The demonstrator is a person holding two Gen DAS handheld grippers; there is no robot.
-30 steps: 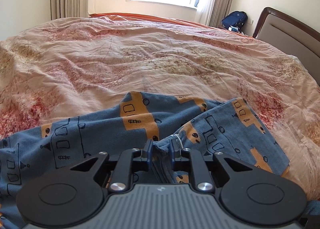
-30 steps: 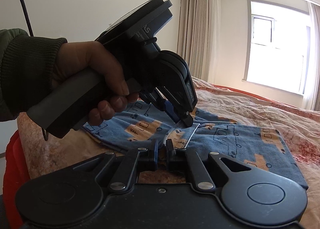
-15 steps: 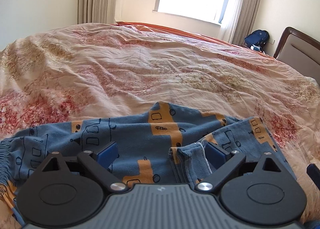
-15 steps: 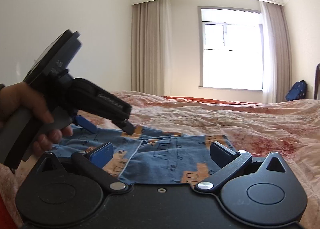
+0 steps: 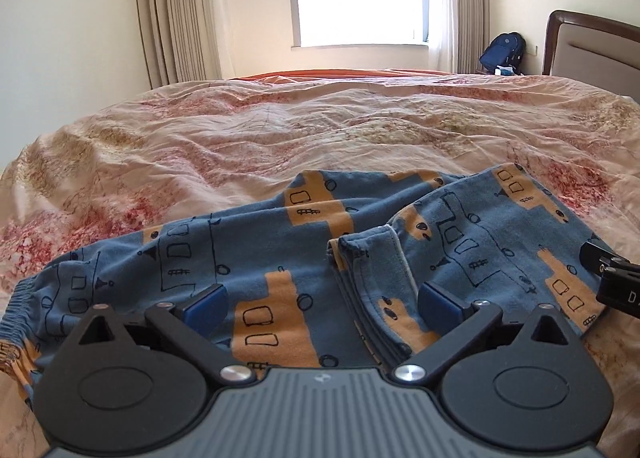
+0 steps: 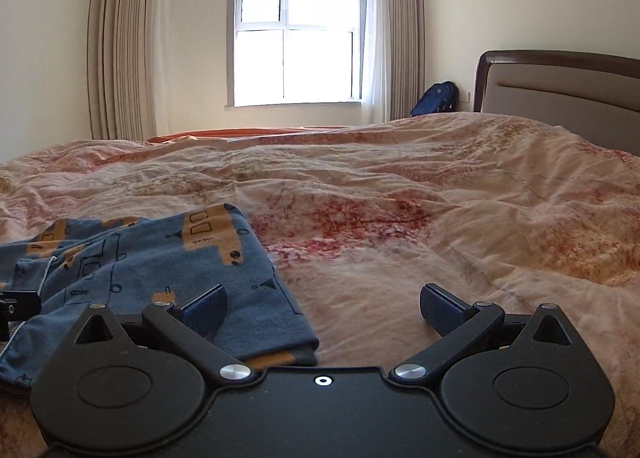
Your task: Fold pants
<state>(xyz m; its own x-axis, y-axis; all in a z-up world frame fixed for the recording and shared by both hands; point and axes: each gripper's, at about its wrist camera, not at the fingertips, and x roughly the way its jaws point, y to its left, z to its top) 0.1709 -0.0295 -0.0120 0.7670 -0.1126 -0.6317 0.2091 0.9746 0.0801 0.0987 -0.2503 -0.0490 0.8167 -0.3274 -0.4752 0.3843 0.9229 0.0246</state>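
Hovering: left gripper (image 5: 322, 308) over the pants (image 5: 280, 254), fingers (image 5: 206, 304) spread wide, nothing between them
Right gripper: (image 6: 322, 308) low over the near-right corner of the pants and the bare duvet (image 6: 440, 218); fingers (image 6: 440, 308) spread wide, holding nothing; left finger over blue cloth, right finger over duvet
Pants: blue with orange patches and black line drawings, lying on the bed near its close edge, folded over so the leg part lies on top at the right; cuff edge (image 5: 372, 236) stands up as a ridge near the middle; elastic waistband (image 5: 16, 314) bunched at far left in the left wrist view
Pants in right view: (image 6: 168, 262) at the left, layered corner with stacked edges just in front of the left finger
Other gripper tips: a black piece of the right gripper shows at the right edge of the left view, over the pants; a black piece of the left one (image 6: 16, 304) at the left edge of the right view
Background: window (image 6: 296, 38), curtains (image 6: 120, 46), blue backpack (image 5: 502, 48), headboard (image 6: 560, 82)
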